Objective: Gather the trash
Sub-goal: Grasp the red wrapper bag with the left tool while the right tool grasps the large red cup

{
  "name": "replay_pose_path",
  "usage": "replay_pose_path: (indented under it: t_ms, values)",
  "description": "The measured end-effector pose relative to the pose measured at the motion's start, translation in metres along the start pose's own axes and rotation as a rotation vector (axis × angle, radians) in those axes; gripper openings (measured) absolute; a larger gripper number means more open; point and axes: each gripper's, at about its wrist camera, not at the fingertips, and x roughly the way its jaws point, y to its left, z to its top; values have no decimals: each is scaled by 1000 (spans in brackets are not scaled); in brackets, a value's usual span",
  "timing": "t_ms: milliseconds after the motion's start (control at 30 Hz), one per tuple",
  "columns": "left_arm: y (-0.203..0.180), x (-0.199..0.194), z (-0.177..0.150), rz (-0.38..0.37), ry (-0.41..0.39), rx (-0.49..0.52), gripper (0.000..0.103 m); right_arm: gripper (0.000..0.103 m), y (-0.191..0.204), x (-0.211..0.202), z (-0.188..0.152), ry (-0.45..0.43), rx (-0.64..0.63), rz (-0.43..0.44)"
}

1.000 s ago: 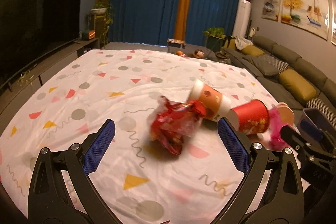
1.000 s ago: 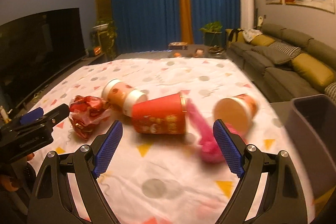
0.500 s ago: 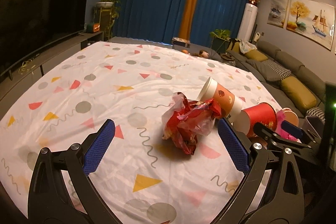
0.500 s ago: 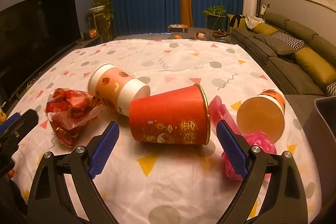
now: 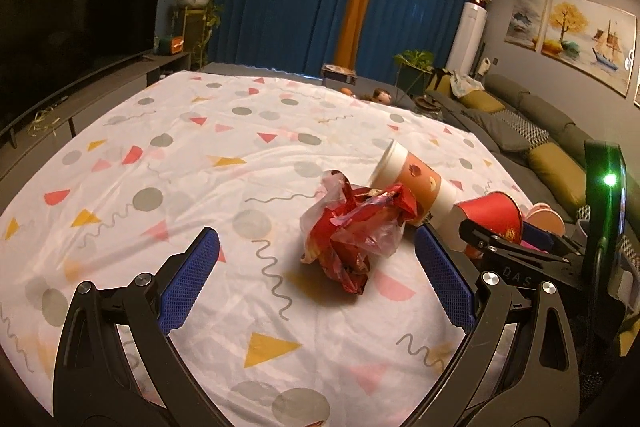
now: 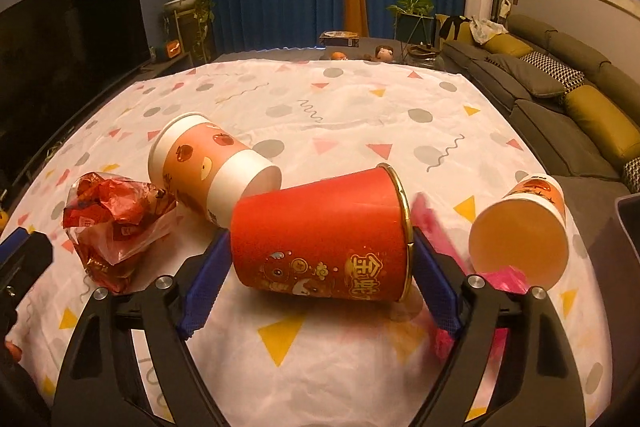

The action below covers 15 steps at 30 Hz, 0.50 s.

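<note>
On the tabletop [image 6: 360, 107], draped in a white cloth printed with triangles and dots, the trash lies in a row across the near half. In the right wrist view, at 9 o'clock sits the crumpled red wrapper [image 6: 116, 223] in its clear plastic. Just to its right, toward 10 o'clock, lies the orange-and-white paper cup [image 6: 208, 171] on its side, its base end touching the red cup [image 6: 324, 239]. That red cup lies on its side at the centre, between the blue pads of the right gripper [image 6: 320, 287], whose jaws are spread to either side of it; whether the pads touch the cup is hard to tell. Behind the right pad, at 4 o'clock, is a pink plastic scrap [image 6: 504, 277], and at 3 o'clock a second orange cup [image 6: 520, 231] lies with its mouth toward the camera. A dark bin [image 6: 628, 227] edges in at far right.

In the left wrist view, the left gripper [image 5: 318, 279] has its jaws spread wide and empty, with the wrapper [image 5: 356, 231] ahead between them, at 12 o'clock from the pads.
</note>
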Motion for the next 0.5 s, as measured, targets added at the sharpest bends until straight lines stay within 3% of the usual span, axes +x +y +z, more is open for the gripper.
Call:
replay_pose_path:
  t_ms: [333,500]
  values:
    - [-4,22,8,-13,69,33,95,83,-9,-16,-6,-37,19,24]
    - [4,45,10,-40,154,14,75,82,-18,-38,-11,-79,30,43]
